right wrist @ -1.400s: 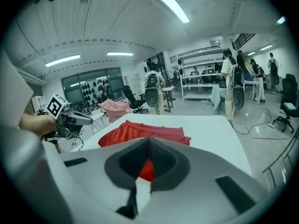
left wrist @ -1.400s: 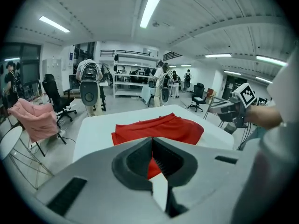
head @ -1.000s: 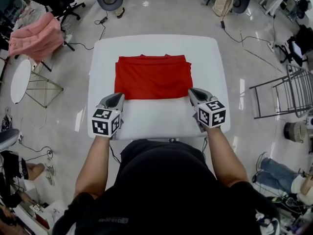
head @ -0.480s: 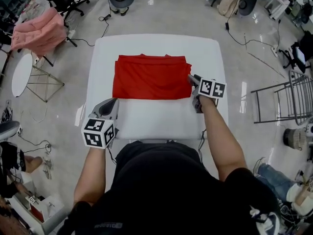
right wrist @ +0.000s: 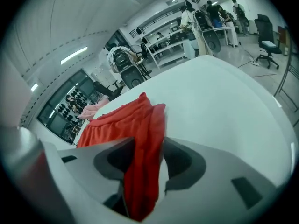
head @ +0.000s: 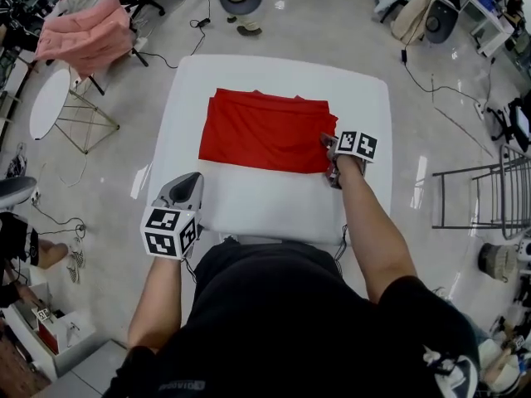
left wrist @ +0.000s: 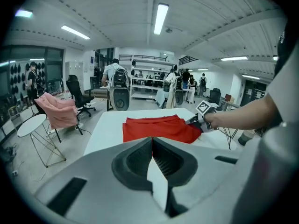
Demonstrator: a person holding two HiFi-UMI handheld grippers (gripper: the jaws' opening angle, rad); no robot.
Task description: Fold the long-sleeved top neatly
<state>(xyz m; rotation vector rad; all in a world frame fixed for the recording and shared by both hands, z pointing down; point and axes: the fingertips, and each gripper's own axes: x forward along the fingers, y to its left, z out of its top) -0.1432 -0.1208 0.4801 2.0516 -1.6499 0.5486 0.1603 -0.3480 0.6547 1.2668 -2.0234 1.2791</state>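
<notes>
A red long-sleeved top lies folded into a flat rectangle on the white table. My right gripper is down at the top's near right corner. Its jaws are opening, and in the right gripper view the cloth's right edge runs loosely between the spread jaws of that gripper. My left gripper hovers over the table's near left part, short of the top, shut and empty. In the left gripper view its closed tips point towards the top and the right gripper.
A pink garment hangs over a chair at the far left, beside a small round white table. A metal rack stands right of the table. Cables trail on the floor, and people stand far back in the room.
My right gripper has moved forward and down onto the top's right edge, rolled, and opened its jaws around the cloth. My left gripper has drawn back a little towards the near left.
</notes>
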